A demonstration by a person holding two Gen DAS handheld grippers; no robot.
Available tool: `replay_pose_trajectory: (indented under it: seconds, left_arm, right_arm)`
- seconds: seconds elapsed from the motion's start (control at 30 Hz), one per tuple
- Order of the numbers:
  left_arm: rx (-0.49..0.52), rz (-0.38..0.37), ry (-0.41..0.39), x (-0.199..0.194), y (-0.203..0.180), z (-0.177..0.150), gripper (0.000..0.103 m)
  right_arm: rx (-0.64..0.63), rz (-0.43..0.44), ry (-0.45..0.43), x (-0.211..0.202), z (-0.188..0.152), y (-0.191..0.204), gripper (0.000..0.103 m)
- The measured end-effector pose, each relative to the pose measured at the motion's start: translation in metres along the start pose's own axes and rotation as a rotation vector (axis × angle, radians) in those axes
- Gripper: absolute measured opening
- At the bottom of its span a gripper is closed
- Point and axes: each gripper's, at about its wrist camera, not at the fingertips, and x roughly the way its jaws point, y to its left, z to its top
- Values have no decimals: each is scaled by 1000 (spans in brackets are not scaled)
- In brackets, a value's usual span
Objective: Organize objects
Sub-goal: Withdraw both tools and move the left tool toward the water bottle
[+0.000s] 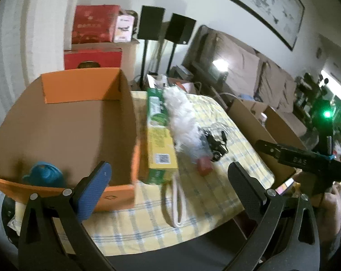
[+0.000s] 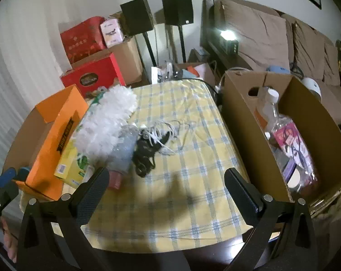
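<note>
Both grippers released, jaws wide, nothing held. Left gripper hovers over the near edge of the counter, which has a yellow plaid cloth. Its left finger is just in front of the orange box. A blue object sits in that box's near corner. Right gripper hovers above bare cloth at the counter's front.

Clutter left-centre: green-yellow carton lying beside the orange box, white feather duster on top of it, red item at the duster's near end, tangle of black and white cables touching the duster. White loop lies near the carton's front.

Cardboard box right of the counter holds bottles and packets.
</note>
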Motion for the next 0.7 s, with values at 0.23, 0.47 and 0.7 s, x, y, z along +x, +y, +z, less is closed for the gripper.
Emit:
replay_pose_trajectory:
  seconds: [0.23,0.47,0.7]
  left_arm:
    - [49,-3,21,18,-27,-7,103]
    - [106,-7,46,39,-51,-12,101]
    - [127,-42,106,70,-65,-15,87]
  right_arm:
    - [7,-16,2,8,-8,-13,90]
    - [37,16,29,20,-15,-26,68]
    - [23,61,65,33,-18,-24,57]
